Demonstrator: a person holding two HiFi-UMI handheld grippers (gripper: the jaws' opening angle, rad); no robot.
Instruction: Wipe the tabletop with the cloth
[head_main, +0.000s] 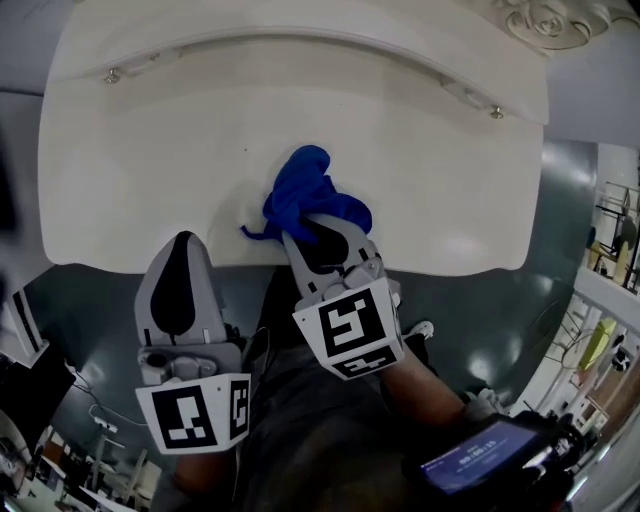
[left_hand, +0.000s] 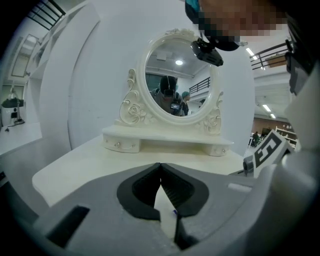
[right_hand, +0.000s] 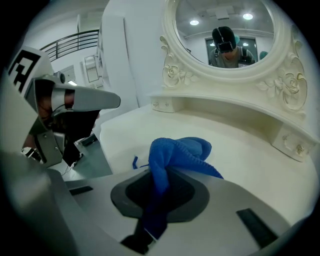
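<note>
In the head view we see one blue cloth (head_main: 305, 200) near the front edge of the white surface (head_main: 150, 150). The right gripper (head_main: 325, 232) is clenched on it, and the left gripper (head_main: 183, 240) is just beside. Low right is a dark device (head_main: 480, 460), perhaps a phone. In the left gripper view the jaws are closed on nothing, with one oval mirror (left_hand: 177, 80) ahead. In the right gripper view the cloth bunches up between the jaws.

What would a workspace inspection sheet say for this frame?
Surface: white tabletop, bare except for the blue cloth.
Job's things: blue cloth bunched near the front edge, pinched in the right gripper.
Clutter: nothing seen.
Grippers: right gripper shut on the blue cloth; left gripper shut, empty, at the front edge.
Cables: nothing seen on the tabletop.
Surroundings: oval mirror in a carved frame with small drawers at the back; dark floor below.
</note>
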